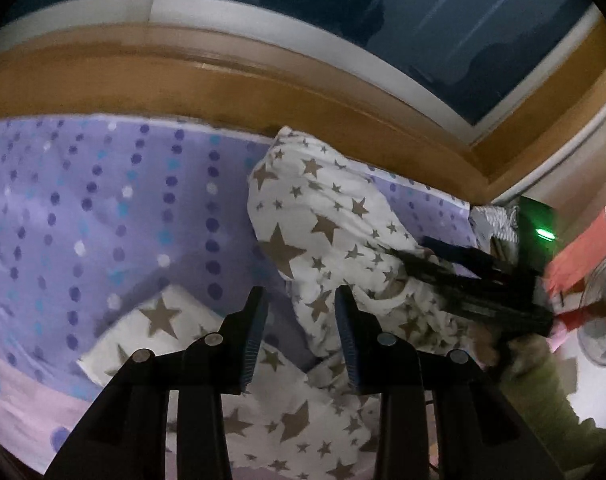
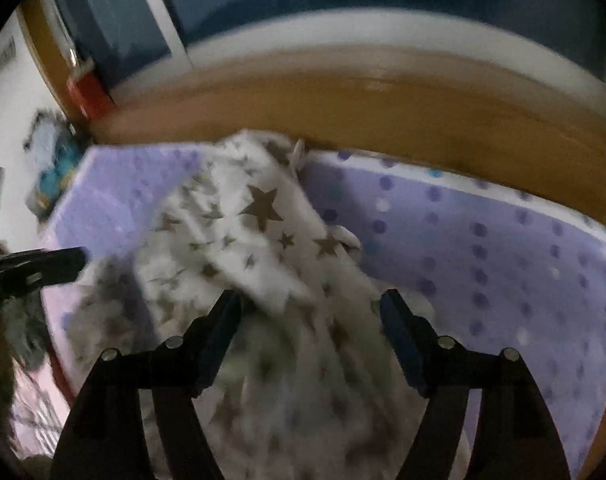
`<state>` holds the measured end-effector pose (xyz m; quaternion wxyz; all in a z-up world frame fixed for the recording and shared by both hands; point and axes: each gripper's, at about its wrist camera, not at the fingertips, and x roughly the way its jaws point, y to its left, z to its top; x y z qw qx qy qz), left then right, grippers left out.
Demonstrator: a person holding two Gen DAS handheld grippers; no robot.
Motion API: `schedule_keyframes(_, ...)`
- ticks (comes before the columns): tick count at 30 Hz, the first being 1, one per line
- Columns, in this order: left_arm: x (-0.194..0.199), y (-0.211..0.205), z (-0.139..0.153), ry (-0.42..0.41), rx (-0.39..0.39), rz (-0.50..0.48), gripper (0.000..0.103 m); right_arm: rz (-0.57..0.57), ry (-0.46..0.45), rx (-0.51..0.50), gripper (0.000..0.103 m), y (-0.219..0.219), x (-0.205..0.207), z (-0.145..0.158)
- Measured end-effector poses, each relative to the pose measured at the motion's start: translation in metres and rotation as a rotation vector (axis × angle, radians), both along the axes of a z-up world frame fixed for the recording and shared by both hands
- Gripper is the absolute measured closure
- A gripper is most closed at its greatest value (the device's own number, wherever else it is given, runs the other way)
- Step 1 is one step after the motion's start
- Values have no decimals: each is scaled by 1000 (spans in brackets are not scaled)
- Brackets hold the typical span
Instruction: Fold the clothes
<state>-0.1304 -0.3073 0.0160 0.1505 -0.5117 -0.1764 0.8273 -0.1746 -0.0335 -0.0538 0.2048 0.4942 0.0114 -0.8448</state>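
A purple dotted sheet point(image 1: 103, 208) is spread below a wooden ledge point(image 1: 183, 80). The starry garment point(image 1: 323, 220) is heaped on it. The left gripper point(image 1: 301, 320) is held apart over it, gripping nothing. The right gripper point(image 2: 309, 320) is spread wide, seemingly empty; that view is blurred.

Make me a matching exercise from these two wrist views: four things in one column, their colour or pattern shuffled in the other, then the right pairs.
Things:
1. garment
2. bed sheet
3. ledge behind the bed
4. light at the right edge of the left wrist view

Colour or pattern:
A. green glow
B. white with grey-brown stars
C. brown wood
D. lilac with rows of dots

Pairs: 1-B, 2-D, 3-C, 4-A
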Motion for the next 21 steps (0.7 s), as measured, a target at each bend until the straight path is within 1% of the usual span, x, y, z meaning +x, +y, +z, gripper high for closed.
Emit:
schedule_keyframes(1, 1, 0, -4, -8, -1, 7, 69, 9, -14, 16, 34, -7, -6, -8)
schedule_keyframes(3, 5, 2, -7, -17, -29, 17, 69, 21, -31, 17, 68, -15, -7, -14)
schedule_keyframes(4, 8, 2, -8, -18, -41, 21, 69, 21, -28, 12, 75, -16, -5, -14)
schedule_keyframes(5, 10, 2, -7, -17, -46, 25, 69, 12, -8, 6, 86, -14, 1, -8)
schedule_keyframes(8, 14, 1, 0, 3, -25, 32, 69, -24, 72, -26, 90, 2, 29, 20)
schedule_keyframes(10, 12, 1, 5, 22, -7, 35, 69, -63, 120, -55, 91, 22, 53, 41)
schedule_keyframes(12, 6, 4, 9, 37, 5, 30, 69, -101, 152, -72, 92, 46, 79, 60)
schedule_keyframes(14, -6, 11, 9, 38, 6, 10, 69, -121, 165, -73, 92, 69, 104, 72)
schedule_keyframes(15, -14, 16, 7, 30, 0, -7, 69, -133, 167, -54, 92, 78, 115, 75)
schedule_keyframes(17, -30, 28, -1, 17, -32, -31, 69, -177, 160, 31, 92, 92, 136, 70)
schedule_keyframes(19, -46, 40, -9, 4, -75, -50, 69, -226, 122, 103, 92, 104, 149, 54)
schedule_keyframes(21, -62, 52, -18, -9, -117, -68, 69, -272, 72, 131, 92, 113, 161, 37)
